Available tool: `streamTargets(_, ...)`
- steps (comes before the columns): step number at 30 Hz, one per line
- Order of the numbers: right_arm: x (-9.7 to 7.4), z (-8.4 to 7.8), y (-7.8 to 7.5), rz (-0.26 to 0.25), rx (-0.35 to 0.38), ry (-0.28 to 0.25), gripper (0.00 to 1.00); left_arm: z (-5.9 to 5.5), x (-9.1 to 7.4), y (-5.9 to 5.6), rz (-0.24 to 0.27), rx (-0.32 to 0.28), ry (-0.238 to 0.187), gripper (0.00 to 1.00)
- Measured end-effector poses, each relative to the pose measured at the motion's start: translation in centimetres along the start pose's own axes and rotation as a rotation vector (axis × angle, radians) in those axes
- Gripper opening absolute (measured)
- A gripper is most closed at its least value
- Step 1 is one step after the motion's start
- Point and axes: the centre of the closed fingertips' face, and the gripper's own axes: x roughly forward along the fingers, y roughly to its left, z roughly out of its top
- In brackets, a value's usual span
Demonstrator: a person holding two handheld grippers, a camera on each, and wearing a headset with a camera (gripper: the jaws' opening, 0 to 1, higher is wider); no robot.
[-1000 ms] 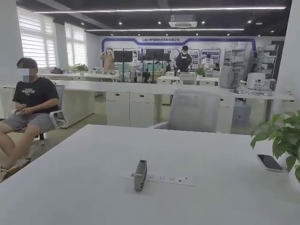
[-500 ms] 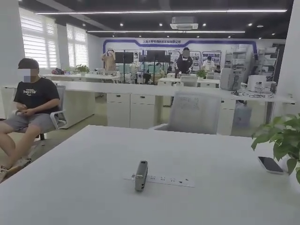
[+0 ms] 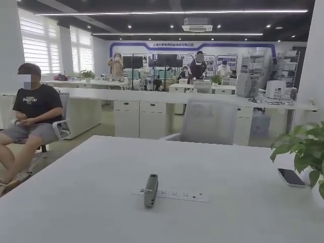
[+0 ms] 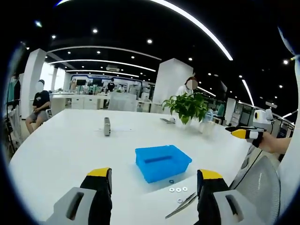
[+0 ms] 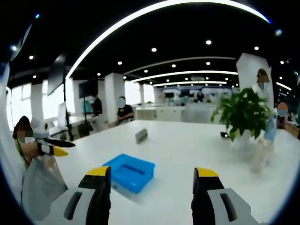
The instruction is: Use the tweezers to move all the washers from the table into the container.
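Change: nothing on the table (image 3: 101, 202) has shifted. The head view has only drifted a touch and still looks across the room, not down at the work.
Jaws: left gripper (image 4: 153, 176) and right gripper (image 5: 151, 172) both have their jaws wide apart, holding nothing.
Task things: washers (image 4: 178, 190) lie in a small cluster just in front of the container (image 4: 163, 161). The tweezers (image 4: 182, 206) lie beside them, nearer the table edge.
Risk: I'd say the thin, flat tweezers could skid or be knocked off the edge if a jaw comes in clumsily. A sweep could also scatter the washers. With the head turned away, aim would be poor.
Edges: the work sits close to the near edge, by a chair (image 4: 262, 187).
Room: wide bare tabletop lies to the left and beyond the container. The plant (image 4: 187, 107) and phone (image 3: 291, 175) are well apart from the work.
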Motion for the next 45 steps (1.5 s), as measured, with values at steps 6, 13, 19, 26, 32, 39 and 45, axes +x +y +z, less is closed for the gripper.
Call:
streamTargets(6,2.2,0.4,3.1,0.135,-0.08,0.037,0.41,0.8,0.6,-1.8,-0.094,-0.002,0.009,0.52)
streamTargets(13,4.2,-2.6,7.4,0.333,-0.184,0.175,0.25,-1.2,1.1,-2.8,-0.183,0.049,0.114,0.27)
streamTargets(19,5.6,-6.8,10.9,0.498,-0.212,0.306,0.11,-5.2,1.4,-3.6,-0.277,0.127,0.303,0.13)
streamTargets(26,6.3,-10.9,13.7,0.629,-0.269,0.45,0.09,-9.8,1.9,-3.8,-0.369,0.295,0.532,0.07)
streamTargets(32,6.8,-14.6,15.3,0.699,-0.439,0.581,0.1,-13.0,2.3,-3.6,-0.433,0.454,0.691,0.07)
streamTargets(39,7.4,-15.6,16.7,0.733,-0.478,0.601,0.11,-14.5,2.8,-3.0,-0.448,0.536,0.763,0.08)
streamTargets(45,7.7,-15.6,17.0,0.743,-0.47,0.594,0.12,-15.1,2.5,-2.3,-0.459,0.671,0.797,0.0)
